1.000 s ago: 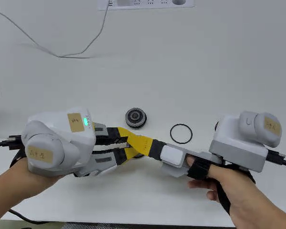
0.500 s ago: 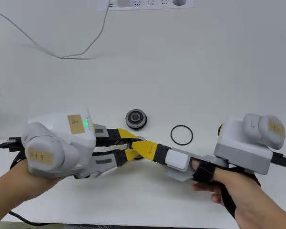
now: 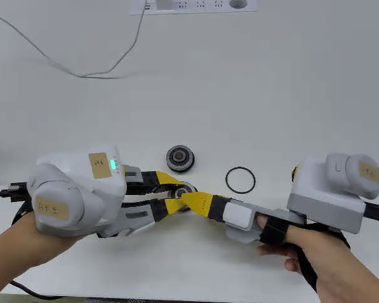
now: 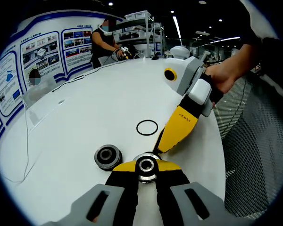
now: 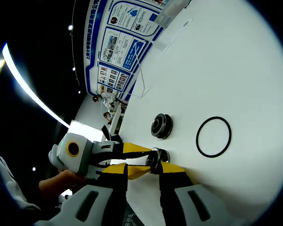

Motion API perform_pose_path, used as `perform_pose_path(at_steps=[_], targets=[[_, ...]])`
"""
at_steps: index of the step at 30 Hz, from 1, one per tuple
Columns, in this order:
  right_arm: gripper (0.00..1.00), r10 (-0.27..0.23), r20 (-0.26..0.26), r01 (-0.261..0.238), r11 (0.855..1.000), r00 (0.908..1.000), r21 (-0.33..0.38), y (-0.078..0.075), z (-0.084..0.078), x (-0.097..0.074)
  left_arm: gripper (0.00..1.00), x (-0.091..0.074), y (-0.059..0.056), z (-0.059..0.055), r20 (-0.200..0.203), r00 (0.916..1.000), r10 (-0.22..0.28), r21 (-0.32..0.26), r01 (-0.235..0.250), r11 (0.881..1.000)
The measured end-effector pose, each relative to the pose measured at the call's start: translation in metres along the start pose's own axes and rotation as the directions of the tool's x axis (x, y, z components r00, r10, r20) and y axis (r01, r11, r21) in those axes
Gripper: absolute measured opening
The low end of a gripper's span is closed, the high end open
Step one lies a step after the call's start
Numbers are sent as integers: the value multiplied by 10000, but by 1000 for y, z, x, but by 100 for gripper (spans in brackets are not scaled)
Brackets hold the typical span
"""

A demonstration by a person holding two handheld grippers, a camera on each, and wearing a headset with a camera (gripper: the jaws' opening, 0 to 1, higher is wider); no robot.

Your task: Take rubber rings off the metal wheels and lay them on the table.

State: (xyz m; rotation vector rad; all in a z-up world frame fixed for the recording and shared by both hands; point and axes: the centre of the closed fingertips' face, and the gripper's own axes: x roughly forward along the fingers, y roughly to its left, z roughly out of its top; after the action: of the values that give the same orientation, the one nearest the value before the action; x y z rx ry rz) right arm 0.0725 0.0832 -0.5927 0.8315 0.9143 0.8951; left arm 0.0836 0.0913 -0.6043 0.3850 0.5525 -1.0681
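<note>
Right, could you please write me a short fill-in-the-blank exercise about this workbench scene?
1. The left gripper is shut on a metal wheel, between its ____ jaws.
2. The loose rubber ring lying on the table is ____ in colour.
3. With the second wheel sitting free, the wheels in view number ____.
Missing words: yellow; black; two.
</note>
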Motion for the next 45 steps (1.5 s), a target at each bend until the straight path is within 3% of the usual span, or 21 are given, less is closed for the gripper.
perform_pose_path(at_steps=[5, 10, 19, 26, 33, 35, 45], targets=[[25, -187, 52, 188, 9998, 9998, -45, -3, 0, 0, 13, 0, 0, 0, -2, 10000, 18, -7, -18, 10000], [14, -737, 116, 737, 9973, 9972, 58, -14, 1, 1, 13, 0, 0, 0, -3, 10000, 22, 0, -22, 10000], [5, -1722, -18, 1721, 9846, 9851, -322, -26, 3, 3, 13, 0, 0, 0, 33, 10000, 66, -23, -66, 10000], [3, -1869, -182, 1862, 9819, 9822, -334, -25, 3, 2, 13, 0, 0, 0, 29, 10000, 72, -13, -72, 10000], [1, -2060, -232, 2064, 9784, 9783, 146, -26, 3, 2, 13, -1, -1, 0, 48, 9999, 92, -22, -92, 10000], [0, -2127, -241, 2138, 9752, 9768, 571, -27, 4, 2, 13, -1, -1, 0, 54, 9999, 104, -42, -104, 9999], [0, -1808, 33, 1792, 9770, 9835, 1156, -19, 5, 6, 13, -2, 0, 0, 122, 9997, 213, -143, -211, 9997]])
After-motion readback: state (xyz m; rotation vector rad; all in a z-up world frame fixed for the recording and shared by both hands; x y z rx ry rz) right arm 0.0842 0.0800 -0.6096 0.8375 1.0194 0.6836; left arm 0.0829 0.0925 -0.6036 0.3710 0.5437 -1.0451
